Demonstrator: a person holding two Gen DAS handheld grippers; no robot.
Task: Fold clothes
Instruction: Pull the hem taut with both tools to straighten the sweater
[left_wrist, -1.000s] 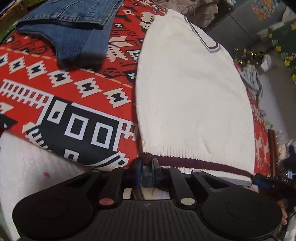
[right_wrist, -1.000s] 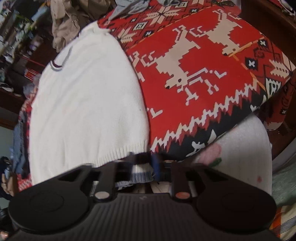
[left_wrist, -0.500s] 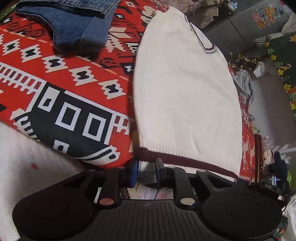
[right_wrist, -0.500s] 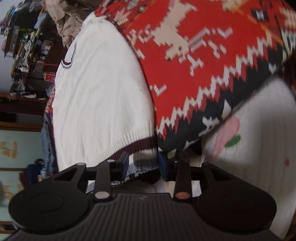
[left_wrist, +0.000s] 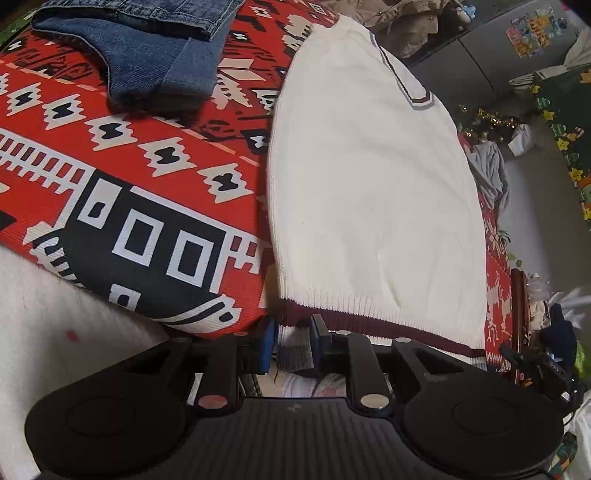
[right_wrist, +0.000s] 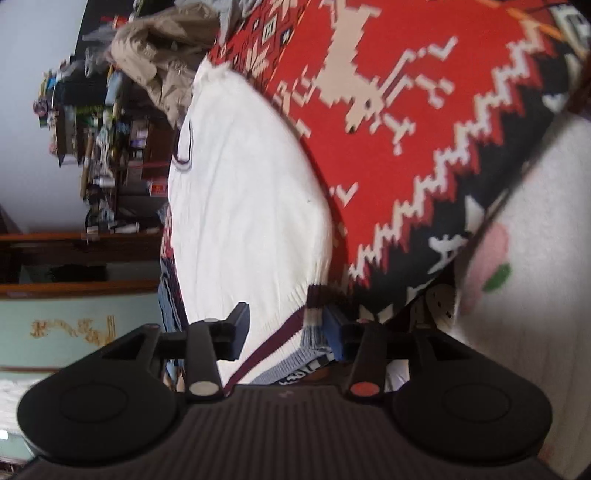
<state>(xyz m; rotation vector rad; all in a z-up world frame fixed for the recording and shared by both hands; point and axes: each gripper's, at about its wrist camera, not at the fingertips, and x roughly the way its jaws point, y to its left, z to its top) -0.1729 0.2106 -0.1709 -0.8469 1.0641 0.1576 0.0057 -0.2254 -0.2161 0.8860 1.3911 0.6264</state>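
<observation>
Sweater (left_wrist: 373, 192): white knit with a maroon hem band, spread flat on the red patterned blanket (left_wrist: 122, 192); its striped V-neck lies at the far end and the hem hangs over the near edge toward me.
Left gripper (left_wrist: 291, 343): I see it pitched steeply down at the hem's left corner; its jaws stand only narrowly apart, with the grey-and-white ribbing of that corner between them. The right pad (left_wrist: 317, 336) sits against the cloth, but a sliver of gap shows beside the left pad, so I cannot tell whether the corner is truly pinched.
Right gripper (right_wrist: 288, 332): I see it tipped down less steeply and rolled, so the room looks tilted in its view. Its jaws have just been opening and now stand about half apart. The hem's right corner lies between them, bunched against the right pad (right_wrist: 332, 332), while the left finger (right_wrist: 236, 328) is clear of the cloth; nothing is clamped.
Jeans (left_wrist: 147, 51): folded on the blanket, far left, apart from the sweater.
Beige garment (right_wrist: 166, 70): heaped beyond the neckline.
Background: cluttered shelves, blurred.
</observation>
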